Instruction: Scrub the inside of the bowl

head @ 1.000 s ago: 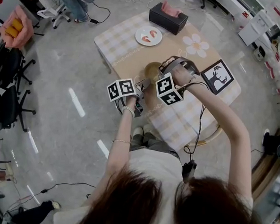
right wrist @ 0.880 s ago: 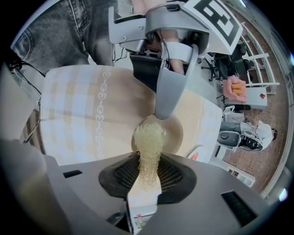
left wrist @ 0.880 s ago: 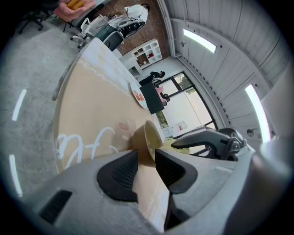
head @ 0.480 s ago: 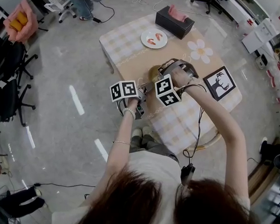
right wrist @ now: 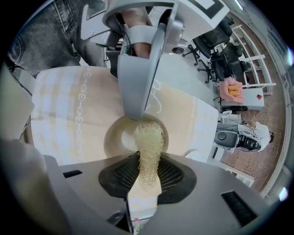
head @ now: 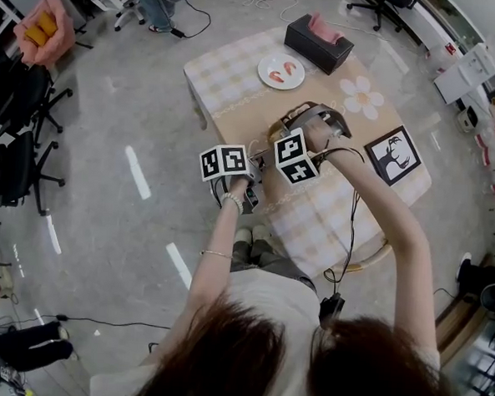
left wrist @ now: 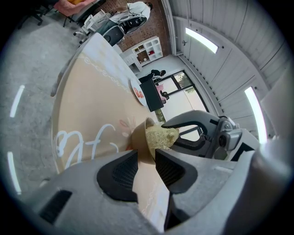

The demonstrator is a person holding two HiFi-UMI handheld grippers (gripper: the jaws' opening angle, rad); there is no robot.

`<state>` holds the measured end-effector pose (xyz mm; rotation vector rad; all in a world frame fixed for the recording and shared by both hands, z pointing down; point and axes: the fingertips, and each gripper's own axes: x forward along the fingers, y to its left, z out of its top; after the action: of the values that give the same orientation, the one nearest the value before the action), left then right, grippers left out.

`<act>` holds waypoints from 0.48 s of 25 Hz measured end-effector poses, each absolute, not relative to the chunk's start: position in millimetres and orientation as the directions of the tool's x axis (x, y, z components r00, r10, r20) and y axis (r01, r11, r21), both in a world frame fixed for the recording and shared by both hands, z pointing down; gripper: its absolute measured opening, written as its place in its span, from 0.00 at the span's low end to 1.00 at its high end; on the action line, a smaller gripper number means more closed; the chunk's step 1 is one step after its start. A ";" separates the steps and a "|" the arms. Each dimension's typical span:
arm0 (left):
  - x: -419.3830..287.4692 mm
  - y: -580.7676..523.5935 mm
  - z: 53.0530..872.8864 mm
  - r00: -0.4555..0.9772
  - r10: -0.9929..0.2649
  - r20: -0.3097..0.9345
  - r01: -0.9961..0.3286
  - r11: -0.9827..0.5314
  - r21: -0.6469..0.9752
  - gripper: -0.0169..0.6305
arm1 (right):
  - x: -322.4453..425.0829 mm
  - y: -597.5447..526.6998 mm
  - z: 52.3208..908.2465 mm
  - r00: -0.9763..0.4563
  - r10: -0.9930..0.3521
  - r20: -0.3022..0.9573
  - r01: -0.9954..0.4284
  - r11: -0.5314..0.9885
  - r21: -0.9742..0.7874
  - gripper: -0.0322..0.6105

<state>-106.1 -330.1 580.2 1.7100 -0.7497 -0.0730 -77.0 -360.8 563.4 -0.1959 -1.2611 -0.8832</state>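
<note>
Steadying the bowl [right wrist: 115, 137] on the table [right wrist: 69, 119], the left gripper [left wrist: 146, 161] pinches its rim at 12 o'clock in the right gripper view, letting the right gripper [right wrist: 146, 176], clamped on a scrubber [right wrist: 149, 137], rub inside

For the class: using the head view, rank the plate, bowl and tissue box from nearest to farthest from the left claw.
1. The bowl, its rim gripped in the left claw.
2. The plate, beyond the bowl.
3. The tissue box, farther still, up and right of the plate.
</note>
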 end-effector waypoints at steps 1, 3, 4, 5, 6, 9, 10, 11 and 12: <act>-105.9 -329.9 580.2 0.789 -0.513 0.338 -0.438 -0.084 0.895 0.21 | -76.7 -363.1 563.0 0.035 -0.470 0.882 0.667 0.668 0.329 0.20; -105.7 -329.7 580.1 0.788 -0.514 0.339 -0.438 -0.082 0.895 0.21 | -76.5 -367.4 561.8 0.036 -0.470 0.882 0.661 0.673 0.332 0.20; -105.9 -329.7 579.9 0.788 -0.514 0.338 -0.437 -0.081 0.896 0.21 | -76.6 -369.5 561.3 0.037 -0.470 0.882 0.659 0.675 0.332 0.20; -106.1 -329.9 579.8 0.788 -0.515 0.337 -0.436 -0.080 0.897 0.21 | -76.6 -371.7 560.8 0.039 -0.469 0.882 0.656 0.678 0.332 0.20; -106.3 -330.0 579.8 0.788 -0.516 0.336 -0.434 -0.078 0.898 0.21 | -76.5 -373.7 560.6 0.040 -0.469 0.882 0.654 0.680 0.332 0.20; -106.0 -330.2 579.9 0.788 -0.518 0.333 -0.431 -0.077 0.899 0.21 | -76.2 -377.9 559.6 0.042 -0.469 0.882 0.647 0.685 0.334 0.20; -105.9 -330.1 579.9 0.788 -0.518 0.333 -0.432 -0.078 0.899 0.21 | -76.0 -378.9 558.8 0.043 -0.471 0.881 0.646 0.686 0.335 0.20; -105.9 -330.1 579.8 0.788 -0.518 0.333 -0.432 -0.079 0.898 0.21 | -75.7 -379.9 557.9 0.044 -0.474 0.880 0.645 0.686 0.337 0.20; -105.8 -330.1 579.8 0.788 -0.519 0.333 -0.432 -0.080 0.898 0.21 | -75.1 -380.9 556.8 0.045 -0.476 0.878 0.643 0.686 0.339 0.20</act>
<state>-105.8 -330.1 579.8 1.7038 -0.7519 -0.0843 -75.1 -380.9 556.8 -0.1620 -1.2622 -0.8604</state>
